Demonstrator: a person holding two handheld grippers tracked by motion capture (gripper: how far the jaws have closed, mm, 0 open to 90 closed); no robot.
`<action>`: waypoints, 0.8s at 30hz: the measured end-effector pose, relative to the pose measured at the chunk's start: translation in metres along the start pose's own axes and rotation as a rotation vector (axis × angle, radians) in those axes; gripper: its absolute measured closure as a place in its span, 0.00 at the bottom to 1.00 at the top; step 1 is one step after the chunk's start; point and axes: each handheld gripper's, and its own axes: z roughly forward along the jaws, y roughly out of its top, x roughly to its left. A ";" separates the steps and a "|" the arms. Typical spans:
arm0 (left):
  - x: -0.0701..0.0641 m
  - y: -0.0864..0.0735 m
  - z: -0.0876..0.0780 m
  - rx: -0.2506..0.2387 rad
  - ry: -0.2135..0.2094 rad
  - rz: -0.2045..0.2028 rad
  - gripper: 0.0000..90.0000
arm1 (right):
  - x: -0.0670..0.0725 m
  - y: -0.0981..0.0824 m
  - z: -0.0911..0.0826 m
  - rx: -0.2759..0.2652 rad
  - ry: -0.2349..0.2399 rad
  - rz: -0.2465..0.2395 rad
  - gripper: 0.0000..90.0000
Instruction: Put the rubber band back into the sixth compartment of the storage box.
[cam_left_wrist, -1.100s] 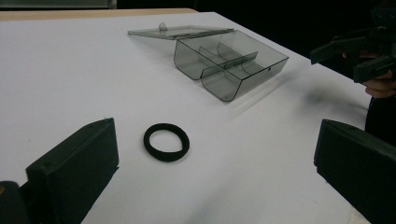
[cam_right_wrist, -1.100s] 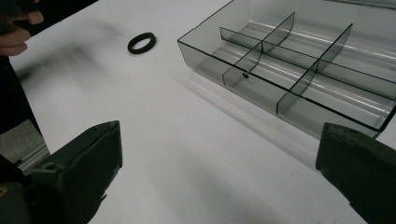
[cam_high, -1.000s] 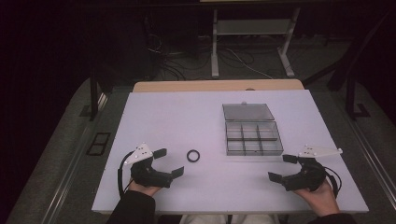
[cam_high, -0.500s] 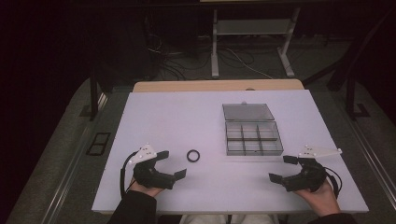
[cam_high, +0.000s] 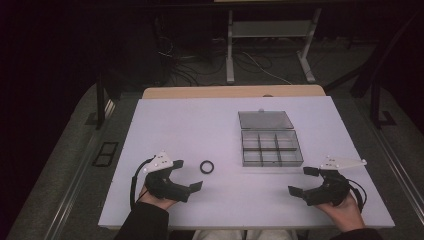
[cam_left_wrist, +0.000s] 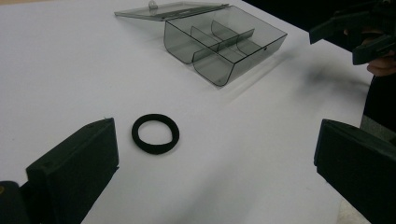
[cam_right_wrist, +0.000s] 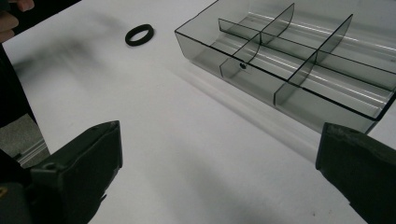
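Observation:
A small black ring (cam_high: 207, 166) (cam_left_wrist: 155, 133) (cam_right_wrist: 139, 34) lies flat on the white table (cam_high: 200, 125), left of a clear grey compartment box (cam_high: 271, 148) (cam_left_wrist: 224, 44) (cam_right_wrist: 299, 60) whose lid is folded open behind it. My left gripper (cam_high: 186, 175) (cam_left_wrist: 215, 172) hovers open near the front left, the ring just ahead of its jaws and nothing between them. My right gripper (cam_high: 302, 181) (cam_right_wrist: 219, 177) is open at the front right, close to the box's near corner, holding nothing.
The box's compartments look empty. Beyond the table's far edge stand a wooden board (cam_high: 232, 91), a metal stand (cam_high: 270, 45) and loose cables (cam_high: 180, 60) on a dark floor. A rail (cam_high: 75, 170) runs along the table's left side.
The left gripper has drifted slightly right and forward toward the ring. The right gripper has barely shifted. The ring and box have not moved.

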 end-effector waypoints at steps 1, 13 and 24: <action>0.000 0.001 0.000 0.004 0.000 -0.001 0.00 | 0.000 0.000 0.000 0.000 0.000 0.000 0.00; 0.009 0.019 0.000 0.032 0.006 0.008 0.00 | 0.000 0.000 0.000 0.000 0.001 -0.009 0.00; 0.013 0.037 0.006 0.083 -0.005 0.033 0.00 | 0.000 -0.001 -0.001 -0.004 -0.001 -0.002 0.00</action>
